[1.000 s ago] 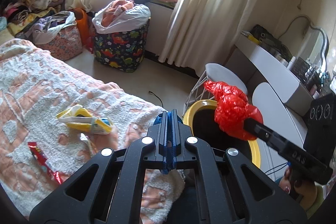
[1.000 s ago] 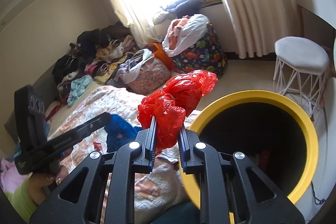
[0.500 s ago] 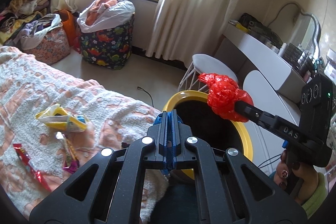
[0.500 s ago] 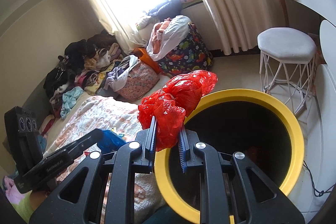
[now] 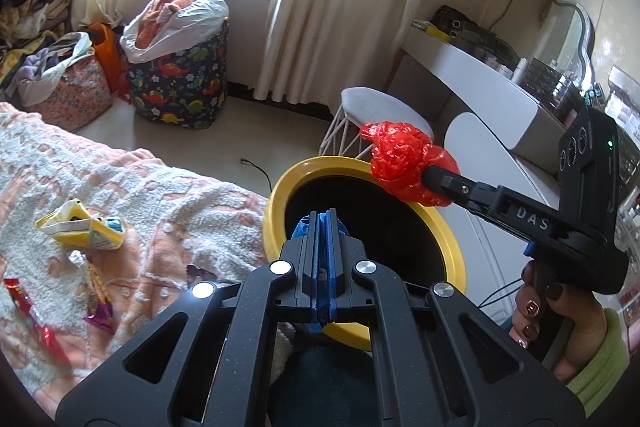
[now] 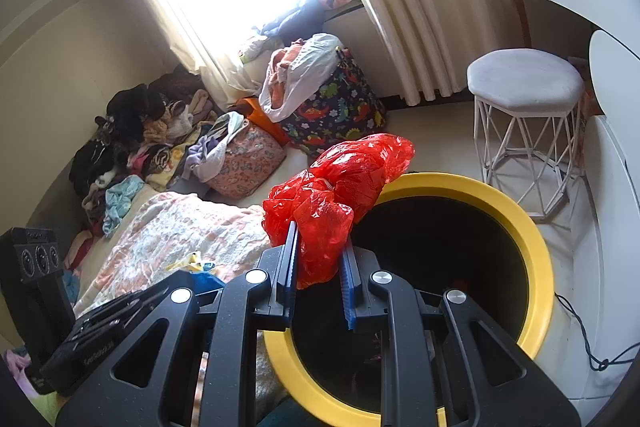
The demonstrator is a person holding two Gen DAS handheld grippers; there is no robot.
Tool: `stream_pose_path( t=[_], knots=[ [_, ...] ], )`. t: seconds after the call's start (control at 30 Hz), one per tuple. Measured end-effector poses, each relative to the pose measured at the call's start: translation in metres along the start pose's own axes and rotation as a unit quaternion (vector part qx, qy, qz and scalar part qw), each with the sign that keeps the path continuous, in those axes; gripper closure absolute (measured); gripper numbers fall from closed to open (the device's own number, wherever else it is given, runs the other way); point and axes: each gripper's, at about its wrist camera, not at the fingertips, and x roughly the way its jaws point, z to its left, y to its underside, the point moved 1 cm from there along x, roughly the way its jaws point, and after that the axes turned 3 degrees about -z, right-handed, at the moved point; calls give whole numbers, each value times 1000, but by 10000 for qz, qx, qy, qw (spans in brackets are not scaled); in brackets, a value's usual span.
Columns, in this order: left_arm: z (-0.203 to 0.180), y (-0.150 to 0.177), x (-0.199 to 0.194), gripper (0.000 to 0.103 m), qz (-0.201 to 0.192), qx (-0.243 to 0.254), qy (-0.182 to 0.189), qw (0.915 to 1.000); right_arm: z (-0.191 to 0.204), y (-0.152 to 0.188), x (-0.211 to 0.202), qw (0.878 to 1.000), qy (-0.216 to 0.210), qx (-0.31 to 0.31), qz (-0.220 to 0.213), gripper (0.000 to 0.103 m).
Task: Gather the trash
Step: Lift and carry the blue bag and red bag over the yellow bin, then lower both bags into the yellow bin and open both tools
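Bed (image 5: pixel 120 195) at left carries a yellow wrapper (image 5: pixel 80 227); yellow-rimmed bin (image 6: pixel 536 247) stands right of it, right gripper (image 6: pixel 320 267) clenching a red plastic bag (image 6: pixel 340 187) above its rim, left gripper (image 5: pixel 324 227) pinching blue scrap (image 5: pixel 300 227).

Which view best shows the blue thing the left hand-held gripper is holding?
Neither is good. The left wrist view shows the blue scrap peeking past the shut fingers; the right wrist view shows more blue, partly hidden.
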Motion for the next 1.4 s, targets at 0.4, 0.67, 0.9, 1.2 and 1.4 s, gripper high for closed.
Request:
stream_pose_path(
  t=[0.4, 0.67, 0.9, 1.2, 1.4],
  knots=[
    [-20, 4, 18, 102, 130, 177, 158, 9996, -21, -1, -1, 9995, 246, 179, 7, 85],
    [-31, 9, 33, 102, 224, 261, 236, 9991, -39, 0, 1, 9985, 361, 403, 72, 85],
    [-37, 16, 48, 102, 379, 269, 329, 9984, -46, 2, 6, 9976, 450, 503, 171, 85],
    [-39, 27, 62, 102, 560, 324, 362, 9972, -54, 7, 17, 9963, 464, 606, 390, 85],
    [-39, 33, 73, 102, 670, 285, 359, 9967, -57, 11, 25, 9953, 490, 619, 557, 85]
  ],
)
